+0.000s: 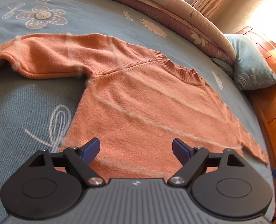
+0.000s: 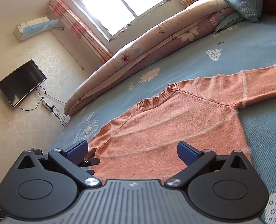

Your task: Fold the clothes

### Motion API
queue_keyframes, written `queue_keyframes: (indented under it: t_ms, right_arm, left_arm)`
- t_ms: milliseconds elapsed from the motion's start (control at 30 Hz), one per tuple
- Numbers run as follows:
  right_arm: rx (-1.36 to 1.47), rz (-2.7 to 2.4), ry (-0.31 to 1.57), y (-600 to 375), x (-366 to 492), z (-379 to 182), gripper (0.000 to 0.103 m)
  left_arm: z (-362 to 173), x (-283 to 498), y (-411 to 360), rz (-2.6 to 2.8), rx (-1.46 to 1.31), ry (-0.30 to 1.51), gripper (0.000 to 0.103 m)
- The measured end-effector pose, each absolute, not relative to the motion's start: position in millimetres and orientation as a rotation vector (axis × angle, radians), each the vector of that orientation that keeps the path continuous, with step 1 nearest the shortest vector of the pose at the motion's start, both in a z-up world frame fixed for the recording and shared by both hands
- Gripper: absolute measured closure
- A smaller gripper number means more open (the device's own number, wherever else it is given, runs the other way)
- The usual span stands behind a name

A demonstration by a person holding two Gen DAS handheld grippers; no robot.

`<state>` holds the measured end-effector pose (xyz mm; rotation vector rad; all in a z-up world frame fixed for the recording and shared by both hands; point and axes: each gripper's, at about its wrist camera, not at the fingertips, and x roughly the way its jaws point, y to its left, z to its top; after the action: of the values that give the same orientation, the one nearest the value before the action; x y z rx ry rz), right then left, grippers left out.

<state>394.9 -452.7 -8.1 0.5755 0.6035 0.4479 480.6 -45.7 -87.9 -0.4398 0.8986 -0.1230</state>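
In the left wrist view, an orange sweater [image 1: 138, 100] is seen laid flat on a bed [image 1: 16, 100] covered with a blue sheet printed with flowers and whisk-like outlines. The ribbed collar is turned toward the far side of the bed, where a rolled floral quilt [image 1: 184, 24] lies along the edge. One sleeve is stretched out to the left across the sheet. Pale fuzzy stripes cross the knit. A light blue pillow [image 1: 250, 63] is propped at the headboard end; dark lettering is printed on it, but it cannot be read. Faint writing on the sheet near the big flower and on the quilt is likewise unreadable. The left gripper [image 1: 136, 148] is held over the sweater's hem, its jaws spread wide with nothing between the blue pads.

In the right wrist view, the sweater [image 2: 166, 127] is seen from the other side, its other sleeve reaching toward the right edge of the frame. The right gripper [image 2: 132, 152] is held over the hem, jaws wide and empty. Beyond the bed, a window [image 2: 119, 5] with striped curtains, an air conditioner [image 2: 33, 27] and a dark television [image 2: 22, 82] are mounted on the walls. No brand can be made out on either.
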Motion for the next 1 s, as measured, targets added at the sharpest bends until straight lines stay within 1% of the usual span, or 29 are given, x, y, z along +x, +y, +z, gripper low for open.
queue_keyframes:
  t_ms: [100,233,400,600,700,967,1000]
  right_arm:
    - [0.571,0.454,0.608,-449,395,-8,0.000]
    - [0.569,0.450,0.599,-451,393,-6,0.000]
    - [0.591,0.443,0.606,-453,394,-8,0.000]
    - [0.579,0.449,0.627,-447,395,-11,0.000]
    - [0.574,0.451,0.632,-447,395,-11,0.000]
    - [0.591,0.444,0.658,-445,400,-16,0.000]
    - [0.587,0.444,0.662,-444,400,-16,0.000]
  left_arm:
    - [-96,474,-32,-0.040,-0.469,0.909,0.019]
    - [-90,463,-22,-0.022,-0.522,0.899,0.019]
    - [-83,445,-49,-0.173,-0.536,0.911,0.019]
    - [-102,427,-80,-0.236,-0.477,0.956,0.019]
    - [-105,415,-73,-0.250,-0.488,0.930,0.018]
    - [-96,394,-34,-0.200,-0.603,0.949,0.018]
    - [-90,390,-23,-0.179,-0.628,0.908,0.018]
